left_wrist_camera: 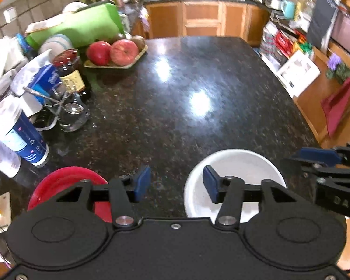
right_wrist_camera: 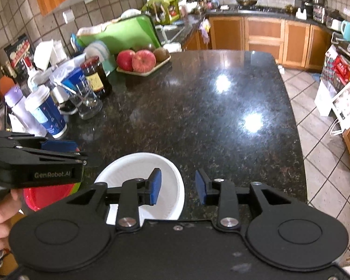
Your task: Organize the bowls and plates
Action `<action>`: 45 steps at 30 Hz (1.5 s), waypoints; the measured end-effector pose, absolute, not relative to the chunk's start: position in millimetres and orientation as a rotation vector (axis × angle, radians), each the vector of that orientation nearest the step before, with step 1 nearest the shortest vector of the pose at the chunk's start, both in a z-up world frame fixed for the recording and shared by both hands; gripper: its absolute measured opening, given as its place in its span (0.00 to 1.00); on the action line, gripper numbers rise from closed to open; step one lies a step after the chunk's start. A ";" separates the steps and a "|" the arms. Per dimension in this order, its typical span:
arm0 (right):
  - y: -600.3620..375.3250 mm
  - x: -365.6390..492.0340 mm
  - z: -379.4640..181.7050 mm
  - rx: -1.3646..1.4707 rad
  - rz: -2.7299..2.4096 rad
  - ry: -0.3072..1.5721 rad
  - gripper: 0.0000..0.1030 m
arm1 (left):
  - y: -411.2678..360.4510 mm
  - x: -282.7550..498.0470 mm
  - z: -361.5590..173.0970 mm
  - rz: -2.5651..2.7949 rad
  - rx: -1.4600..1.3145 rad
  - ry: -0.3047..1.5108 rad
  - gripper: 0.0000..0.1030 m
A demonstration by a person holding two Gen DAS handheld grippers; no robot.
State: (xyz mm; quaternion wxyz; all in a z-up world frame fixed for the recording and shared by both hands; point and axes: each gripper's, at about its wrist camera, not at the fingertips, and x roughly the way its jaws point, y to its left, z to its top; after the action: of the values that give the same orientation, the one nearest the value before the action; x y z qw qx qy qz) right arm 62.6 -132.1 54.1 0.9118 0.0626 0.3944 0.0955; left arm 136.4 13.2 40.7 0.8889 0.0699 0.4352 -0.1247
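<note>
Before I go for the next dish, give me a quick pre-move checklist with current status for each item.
1. Left gripper empty, jaws apart: ok.
2. Right gripper empty, jaws apart: ok.
3. White bowl resting on the countertop, free of both grippers: ok.
4. Red plate in reach near the counter's front edge: ok; a green rim shows beside it in the right wrist view, what it is: cannot tell.
5. Counter beyond the bowl free of obstacles: ok.
6. Blue and white cup and glass jar crowd the left side: not ok for wide swings.

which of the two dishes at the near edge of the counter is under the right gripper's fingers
The white round dish. The right gripper's left finger hangs over its rim, while the red round dish sits further left, under the left gripper.
</note>
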 end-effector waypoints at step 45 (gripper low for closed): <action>-127.3 47.0 -17.8 0.195 0.176 0.649 0.56 | 5.6 89.0 -8.8 -0.134 0.068 0.756 0.56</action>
State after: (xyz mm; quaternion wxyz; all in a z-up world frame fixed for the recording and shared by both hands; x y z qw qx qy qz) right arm 47.0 -127.3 -17.8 0.9394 0.0956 0.3178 0.0862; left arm 89.0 5.6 -8.8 0.9266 0.0331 0.3687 -0.0654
